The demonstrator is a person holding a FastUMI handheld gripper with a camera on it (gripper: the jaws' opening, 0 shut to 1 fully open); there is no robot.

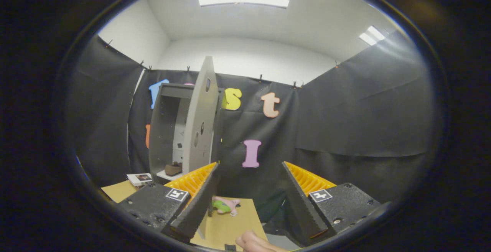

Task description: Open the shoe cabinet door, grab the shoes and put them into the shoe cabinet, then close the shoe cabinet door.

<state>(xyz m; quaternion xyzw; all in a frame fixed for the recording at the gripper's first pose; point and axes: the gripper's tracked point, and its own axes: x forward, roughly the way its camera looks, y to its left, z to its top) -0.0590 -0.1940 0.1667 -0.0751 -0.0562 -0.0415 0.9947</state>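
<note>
The gripper (249, 190) is spread wide, holding nothing. Between its fingers, just ahead, a green-and-pink shoe (224, 206) lies on the brown desk (230, 225). A hand (255, 242) shows close below. Ahead to the left stands the grey cabinet (165, 129), door (201, 117) swung open, a brown shoe (173, 168) on its bottom shelf. A small booklet (139, 178) lies beside the cabinet's foot.

A tan tabletop (230, 225) carries the open grey shoe cabinet (168, 129), a small booklet (139, 178) beside it, and a green-and-pink toy (224, 206) between the spread fingers (199, 202).
</note>
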